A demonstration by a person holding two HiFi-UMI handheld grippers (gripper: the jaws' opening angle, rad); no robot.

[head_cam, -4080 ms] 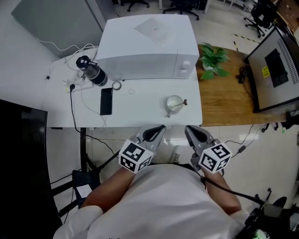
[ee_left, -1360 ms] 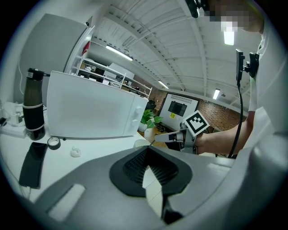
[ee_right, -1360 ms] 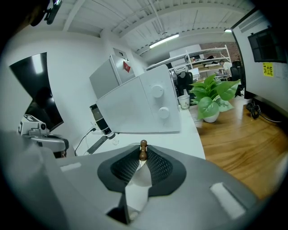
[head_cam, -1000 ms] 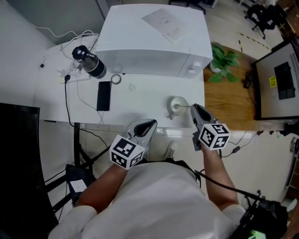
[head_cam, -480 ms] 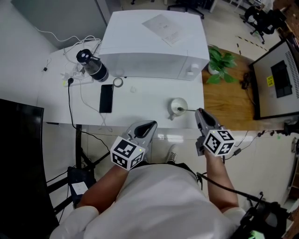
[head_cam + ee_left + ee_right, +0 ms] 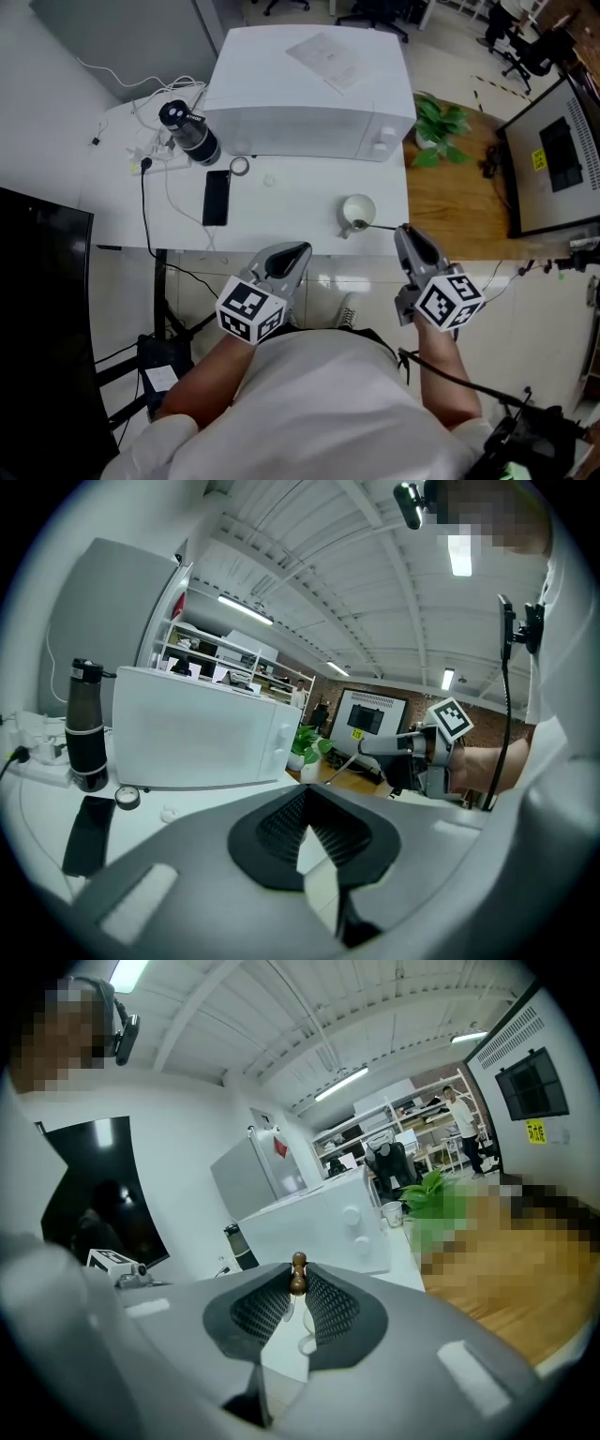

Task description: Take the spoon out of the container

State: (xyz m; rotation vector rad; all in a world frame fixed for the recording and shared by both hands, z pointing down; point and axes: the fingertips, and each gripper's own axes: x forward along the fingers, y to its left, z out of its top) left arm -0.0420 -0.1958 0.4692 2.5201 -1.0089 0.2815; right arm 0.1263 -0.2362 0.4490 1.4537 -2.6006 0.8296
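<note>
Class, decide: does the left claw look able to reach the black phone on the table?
Probably yes: the left claw holds nothing, and bare table lies between it and the phone.

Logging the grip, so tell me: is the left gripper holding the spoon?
No: the left gripper has nothing between its jaws, while the spoon sits clamped by its brown handle tip in the right gripper.

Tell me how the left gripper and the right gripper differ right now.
The right gripper is shut on the spoon at its brown handle end; the left gripper is shut on nothing. The right gripper sits close beside the cup, linked to it by the spoon; the left gripper is well to the cup's left, touching nothing. Both point toward the white table and carry a marker cube.
</note>
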